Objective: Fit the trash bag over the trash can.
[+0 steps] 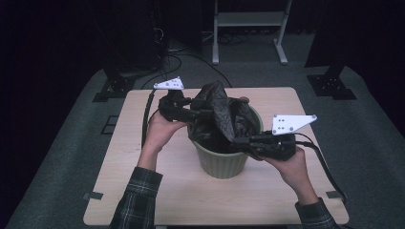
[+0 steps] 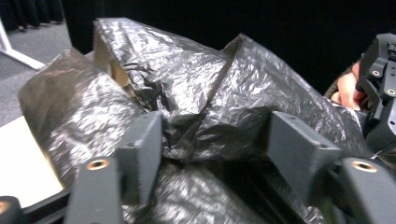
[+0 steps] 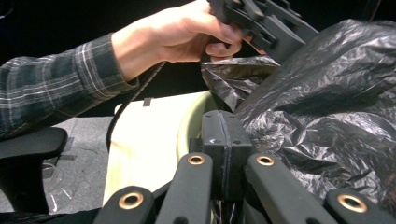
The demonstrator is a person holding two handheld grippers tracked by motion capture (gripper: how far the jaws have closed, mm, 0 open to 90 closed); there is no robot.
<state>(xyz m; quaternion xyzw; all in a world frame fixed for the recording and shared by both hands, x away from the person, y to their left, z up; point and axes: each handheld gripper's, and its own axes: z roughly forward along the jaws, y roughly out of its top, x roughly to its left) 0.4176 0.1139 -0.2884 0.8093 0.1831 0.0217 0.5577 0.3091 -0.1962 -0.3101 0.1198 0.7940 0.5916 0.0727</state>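
Bag liner [image 1: 224, 112], black plastic, sits bunched in and above the pale green bin [image 1: 222, 164] at mid-counter [image 1: 143, 191], not yet spread over the rim.

Near side, roughly 4 o'clock of the bin: right claw [image 1: 241, 141] is fully closed. In the right gripper view its pads [image 3: 224, 140] meet flat right at the bin's rim with liner crumpled against them; judging by that, it pins a thin bit of film at the rim as an anchor, though I can't see the film between the pads themselves. Right hand [image 1: 293, 167] holds it low and level, probably so the near edge doesn't lift.

Farther, about 10 o'clock: left claw [image 1: 203, 113] stands half open, jaws either side of a raised fold; in the left gripper view [image 2: 215, 140] the pads flank the ridge, not visibly pressing. Looks like it's lining up a bite on the loose upper part to pull outward over the far rim. Left hand [image 1: 162, 126] keeps it above rim height for that.

Beyond, at 12 o'clock: a white frame [image 1: 248, 28] on the floor.
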